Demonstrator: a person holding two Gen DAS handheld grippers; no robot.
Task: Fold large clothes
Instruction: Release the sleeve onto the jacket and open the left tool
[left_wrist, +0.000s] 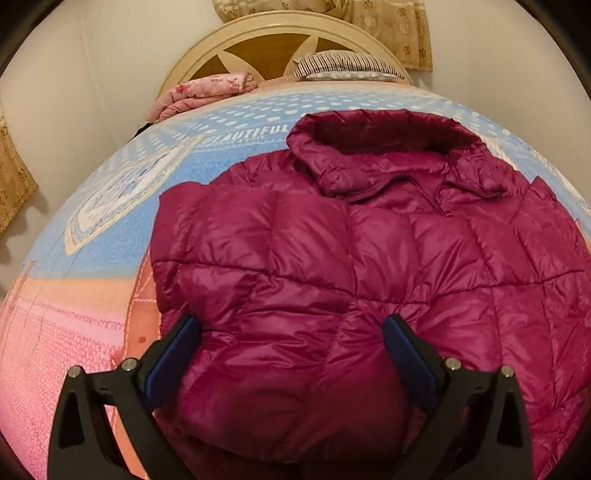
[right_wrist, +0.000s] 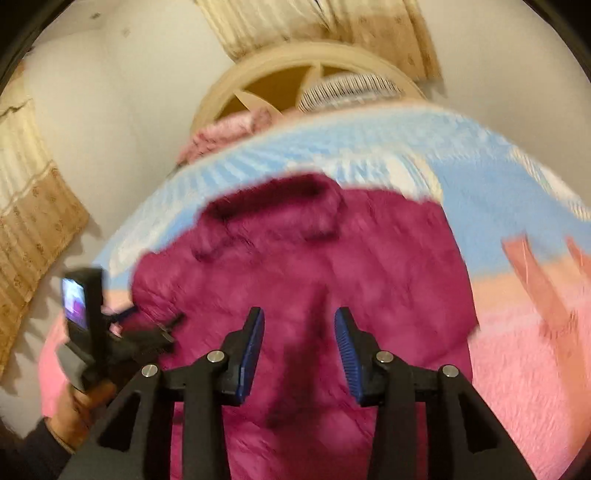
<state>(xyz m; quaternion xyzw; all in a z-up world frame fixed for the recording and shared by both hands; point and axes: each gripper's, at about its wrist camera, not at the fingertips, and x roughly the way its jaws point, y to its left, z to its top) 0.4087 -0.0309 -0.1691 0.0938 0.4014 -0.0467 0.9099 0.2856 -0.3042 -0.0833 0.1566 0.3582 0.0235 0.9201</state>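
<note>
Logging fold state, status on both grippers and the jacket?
Left gripper open over jacket hem. Right gripper open, above jacket, view blurred. Magenta puffer jacket flat on bedspread, hood up-bed, unfolded. Nothing on the jacket.

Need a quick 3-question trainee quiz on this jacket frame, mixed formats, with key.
1. True or false: the left gripper is shut on the jacket.
2. Where does the jacket's hood point? A) toward the headboard B) toward the camera C) off the bed's side
3. Fill in: the pillow by the headboard is ____ patterned.

Key: 1 false, both it and the right gripper are open above the jacket; 2 A; 3 striped.
</note>
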